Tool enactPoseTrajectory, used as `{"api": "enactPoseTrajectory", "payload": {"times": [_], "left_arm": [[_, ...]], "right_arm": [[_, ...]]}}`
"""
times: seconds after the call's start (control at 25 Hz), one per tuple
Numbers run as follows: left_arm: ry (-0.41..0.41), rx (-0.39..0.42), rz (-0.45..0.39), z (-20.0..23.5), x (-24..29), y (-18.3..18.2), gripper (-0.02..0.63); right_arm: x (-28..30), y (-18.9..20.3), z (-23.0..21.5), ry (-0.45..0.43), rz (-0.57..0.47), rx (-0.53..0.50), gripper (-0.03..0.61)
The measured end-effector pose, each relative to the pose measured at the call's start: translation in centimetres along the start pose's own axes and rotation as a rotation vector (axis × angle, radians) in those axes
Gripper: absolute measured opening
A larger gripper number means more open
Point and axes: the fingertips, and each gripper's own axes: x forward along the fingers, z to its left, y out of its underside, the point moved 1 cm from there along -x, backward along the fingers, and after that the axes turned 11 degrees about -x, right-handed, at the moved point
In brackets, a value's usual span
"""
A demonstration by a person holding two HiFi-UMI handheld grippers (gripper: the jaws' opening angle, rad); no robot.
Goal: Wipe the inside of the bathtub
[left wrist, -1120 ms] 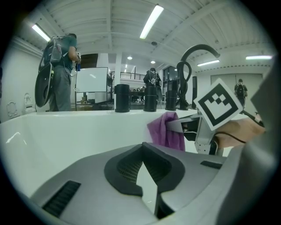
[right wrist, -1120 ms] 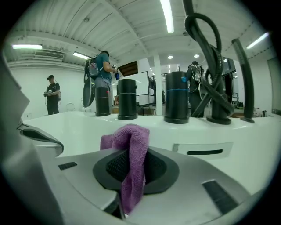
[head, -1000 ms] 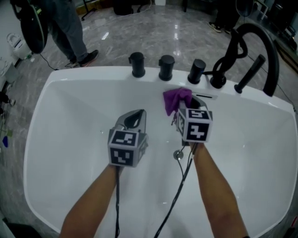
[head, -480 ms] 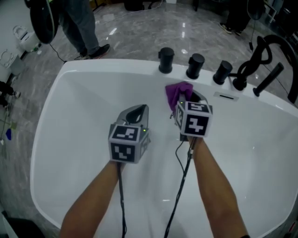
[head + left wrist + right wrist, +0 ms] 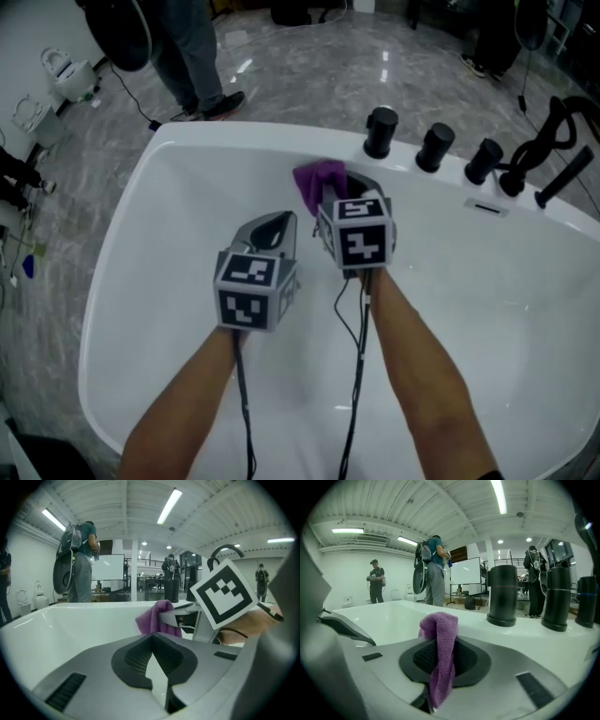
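Right tool [image 5: 336, 192] is clamped on a purple cloth [image 5: 319, 180], whose folds stick up out of the jaws; it sits inside the white bathtub [image 5: 141, 272], near the far wall, below three black knobs [image 5: 381, 131] on the rim; left tool [image 5: 274, 228], just left of it, has its jaws closed together on nothing.

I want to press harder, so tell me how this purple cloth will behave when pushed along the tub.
Likely floppy: the purple cloth droops over itself where the right gripper pinches it. Probably light, since one pinch holds it up. Its looped weave should drag rather than slide on the glossy bathtub, bunching when pushed.
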Motion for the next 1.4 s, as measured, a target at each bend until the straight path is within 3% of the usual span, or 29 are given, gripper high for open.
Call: {"api": "enactPoseTrajectory", "payload": {"times": [0.2, 0.4, 0.92, 1.2, 1.4], "left_arm": [[-0.004, -0.006, 0.006, -2.3, 0.5, 0.3, 0.006], [0.028, -0.008, 0.025, -0.7, 1.6, 0.9, 0.007], [0.112, -0.003, 0.009, -9.7, 3.2, 0.7, 0.006], [0.089, -0.001, 0.029, -5.4, 2.9, 2.0, 0.006], [0.075, -0.020, 0.038, -2.4, 2.4, 2.9, 0.007]], "right_arm": [[-1.9, 1.3, -3.3, 0.005, 0.016, 0.016, 0.057], [-1.2, 2.2, -4.0, 0.050, 0.041, 0.029, 0.057], [-9.2, 7.0, -15.9, 0.228, 0.090, 0.111, 0.057], [-9.3, 8.7, -16.5, 0.396, 0.077, 0.236, 0.057], [-9.0, 8.5, -15.1, 0.505, 0.085, 0.251, 0.055]]}}
